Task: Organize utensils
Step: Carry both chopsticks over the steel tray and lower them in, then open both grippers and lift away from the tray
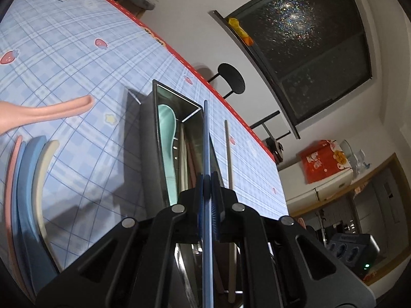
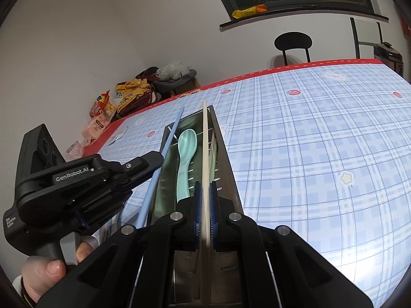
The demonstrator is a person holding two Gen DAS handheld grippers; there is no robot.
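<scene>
While both hands hover over the plaid-covered surface (image 2: 321,154), the step in hand reads as loading chopsticks into the metal utensil box (image 1: 154,128), which stands open near the red far edge of the surface. Box contents: a mint-green spoon (image 2: 186,159) lying lengthwise, plus pale and pinkish sticks beside it in the left wrist view. Still outside the box, at the left of that view: a stack of curved handles, pink, blue and cream (image 1: 28,179), resting on the surface, and a pink spoon (image 1: 51,111) whose support I cannot tell. Left gripper (image 1: 206,187): fingers closed on a blue chopstick (image 1: 206,138), which runs roughly along the box's right wall, tip past the far rim. Right gripper (image 2: 205,200): fingers closed on a cream chopstick (image 2: 205,143), aligned lengthwise above the box. Neither stick appears to be down inside yet. Judgement: sorting is partly done, with several items remaining. Next move likely calls for lowering each stick parallel to the box's long axis, clearing the spoon and the walls, then releasing only once the stick sits low, and keeping the two grippers from colliding.
</scene>
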